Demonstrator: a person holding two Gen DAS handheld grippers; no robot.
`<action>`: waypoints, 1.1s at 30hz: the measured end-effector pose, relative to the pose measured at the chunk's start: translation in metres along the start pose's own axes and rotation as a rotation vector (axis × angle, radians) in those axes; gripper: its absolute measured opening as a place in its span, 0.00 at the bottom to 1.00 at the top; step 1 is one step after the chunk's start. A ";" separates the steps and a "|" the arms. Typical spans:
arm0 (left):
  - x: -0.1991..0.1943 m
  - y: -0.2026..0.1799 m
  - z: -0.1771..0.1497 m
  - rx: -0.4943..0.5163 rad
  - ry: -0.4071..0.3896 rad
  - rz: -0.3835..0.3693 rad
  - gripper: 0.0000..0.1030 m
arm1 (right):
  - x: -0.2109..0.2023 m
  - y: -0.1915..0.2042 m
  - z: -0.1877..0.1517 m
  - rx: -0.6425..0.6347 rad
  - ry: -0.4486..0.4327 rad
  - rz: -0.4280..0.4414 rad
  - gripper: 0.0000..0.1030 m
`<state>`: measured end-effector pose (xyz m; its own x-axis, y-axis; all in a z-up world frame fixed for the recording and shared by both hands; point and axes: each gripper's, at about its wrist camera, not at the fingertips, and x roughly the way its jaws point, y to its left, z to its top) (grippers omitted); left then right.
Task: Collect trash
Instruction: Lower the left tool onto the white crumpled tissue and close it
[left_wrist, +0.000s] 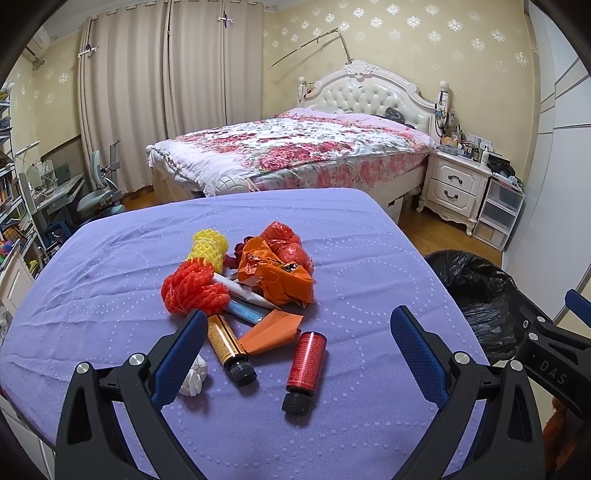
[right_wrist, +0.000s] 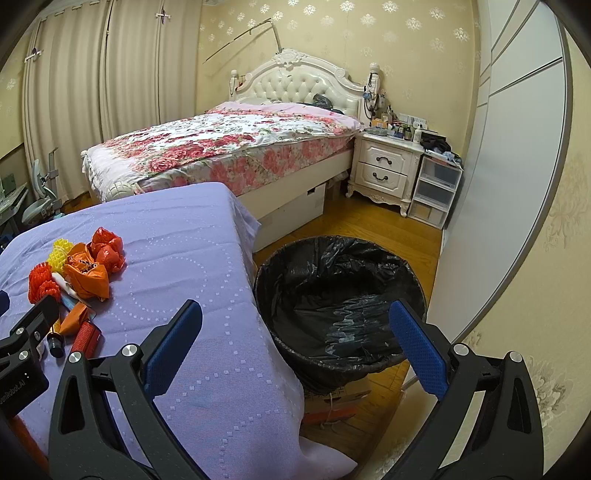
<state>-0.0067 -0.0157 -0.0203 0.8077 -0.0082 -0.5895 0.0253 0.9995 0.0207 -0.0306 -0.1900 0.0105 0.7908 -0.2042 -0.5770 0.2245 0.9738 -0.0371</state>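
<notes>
A heap of trash lies on the purple-covered table: a red foam net, a yellow foam net, orange and red plastic bags, a gold-labelled bottle, a red bottle and a white paper wad. My left gripper is open just in front of the two bottles, holding nothing. My right gripper is open and empty over the table's right edge, beside the black-lined bin. The same pile shows at far left in the right wrist view.
The bin stands on the wooden floor right of the table. Behind are a floral bed, a white nightstand, plastic drawers and a wardrobe wall. A desk chair and shelves stand at left.
</notes>
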 end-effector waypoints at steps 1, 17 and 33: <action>-0.001 0.000 0.000 0.000 0.003 -0.001 0.94 | 0.000 0.000 0.000 0.000 0.001 0.000 0.96; 0.000 0.039 -0.003 0.006 0.028 0.047 0.87 | 0.004 0.013 -0.008 -0.027 0.029 0.033 0.96; 0.015 0.104 -0.028 -0.068 0.134 0.115 0.78 | 0.016 0.048 -0.019 -0.082 0.098 0.113 0.80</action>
<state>-0.0081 0.0887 -0.0498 0.7174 0.1062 -0.6885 -0.1065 0.9934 0.0422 -0.0177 -0.1450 -0.0158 0.7481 -0.0866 -0.6579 0.0873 0.9957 -0.0318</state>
